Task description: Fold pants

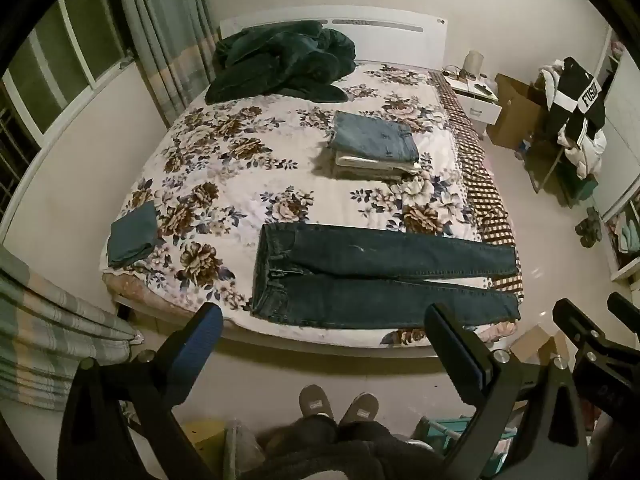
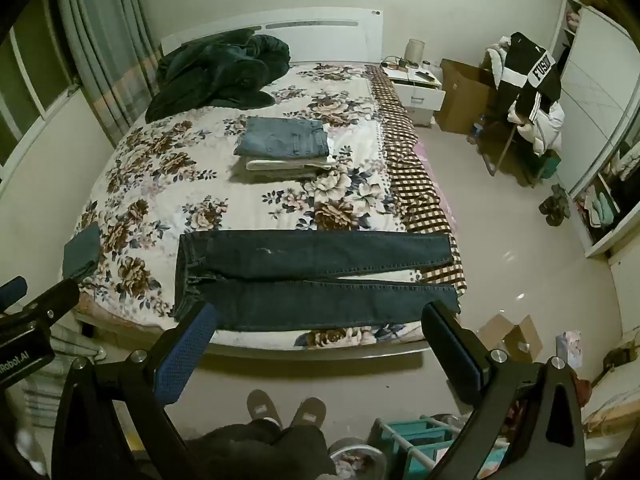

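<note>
Left wrist view first: the left gripper (image 1: 324, 344) hangs above the floor at the foot of the bed (image 1: 280, 184), its two fingers spread wide apart with nothing between them. Beyond it, the dark jeans (image 1: 380, 276) lie flat along the near edge of the floral bedspread, waistband to the left, both legs stretched out to the right and splayed slightly apart at the hems, which reach the checked cover at the bed's right side.

Over on the right wrist view, the right gripper (image 2: 320, 340) is just as wide open, also empty, held off the mattress with the jeans (image 2: 316, 276) framed between its fingertips. Neither claw touches the denim.

Further up the bed sits a neat stack of folded pants (image 1: 374, 146), a light blue pair on top of paler ones. A small folded teal piece (image 1: 134, 236) rests near the left corner, well apart from the jeans. A rumpled dark green blanket (image 1: 280, 64) is heaped against the headboard.

Down below, the person's slippers (image 2: 286, 406) stand on the pale floor, close to the bed frame. A white nightstand (image 2: 418, 88) stands to the right of the headboard.
</note>
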Action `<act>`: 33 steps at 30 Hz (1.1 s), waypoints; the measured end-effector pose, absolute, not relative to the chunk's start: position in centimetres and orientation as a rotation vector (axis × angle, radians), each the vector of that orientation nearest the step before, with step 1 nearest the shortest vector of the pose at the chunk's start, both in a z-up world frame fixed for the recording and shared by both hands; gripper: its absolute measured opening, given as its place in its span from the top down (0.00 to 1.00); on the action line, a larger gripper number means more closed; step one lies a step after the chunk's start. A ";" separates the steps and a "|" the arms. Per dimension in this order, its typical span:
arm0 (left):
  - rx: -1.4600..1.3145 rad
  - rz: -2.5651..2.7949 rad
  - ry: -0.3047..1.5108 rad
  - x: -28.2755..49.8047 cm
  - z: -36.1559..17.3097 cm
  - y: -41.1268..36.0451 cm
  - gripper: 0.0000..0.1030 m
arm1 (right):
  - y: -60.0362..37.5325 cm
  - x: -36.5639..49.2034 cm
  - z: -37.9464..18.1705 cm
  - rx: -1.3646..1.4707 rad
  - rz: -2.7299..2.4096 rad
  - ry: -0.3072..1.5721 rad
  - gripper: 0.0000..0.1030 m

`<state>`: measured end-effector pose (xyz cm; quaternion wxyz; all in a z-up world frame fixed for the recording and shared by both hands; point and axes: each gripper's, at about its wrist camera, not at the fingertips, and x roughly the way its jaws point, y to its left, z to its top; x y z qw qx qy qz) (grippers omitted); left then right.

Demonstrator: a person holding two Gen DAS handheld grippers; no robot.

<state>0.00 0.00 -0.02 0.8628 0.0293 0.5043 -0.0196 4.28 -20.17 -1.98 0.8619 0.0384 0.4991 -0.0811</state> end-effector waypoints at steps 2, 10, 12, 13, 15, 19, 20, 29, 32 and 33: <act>0.051 -0.044 1.050 0.0 0.0 0.0 0.00 | -20.1 4.3 -1.9 0.079 -0.167 1.042 0.00; 0.054 -0.043 1.061 0.0 0.0 0.1 0.00 | -19.5 4.0 -1.7 0.073 -0.168 1.054 0.00; 0.057 -0.040 1.060 0.0 0.0 0.1 0.00 | -19.9 4.1 -1.8 0.082 -0.166 1.061 0.00; 0.056 -0.042 1.061 0.0 0.0 0.1 0.00 | -19.8 4.1 -1.8 0.081 -0.166 1.061 0.00; 0.059 -0.038 1.059 0.0 0.0 0.0 0.00 | -19.9 3.9 -1.7 0.081 -0.164 1.059 0.00; 0.059 -0.038 1.059 0.0 0.0 0.0 0.00 | -19.6 3.7 -1.4 0.081 -0.162 1.062 0.00; 0.058 -0.040 1.059 0.0 0.0 0.1 0.00 | -19.4 3.8 -0.9 0.080 -0.162 1.063 0.00; 0.062 -0.045 1.052 0.1 1.3 0.3 0.00 | -18.2 3.0 0.6 0.063 -0.146 1.048 0.00; 0.062 -0.043 1.052 -0.1 1.4 0.4 0.00 | -18.2 3.0 1.0 0.061 -0.143 1.043 0.00; 0.062 -0.042 1.051 -0.1 1.4 0.4 0.00 | -18.2 2.9 1.0 0.060 -0.143 1.043 0.00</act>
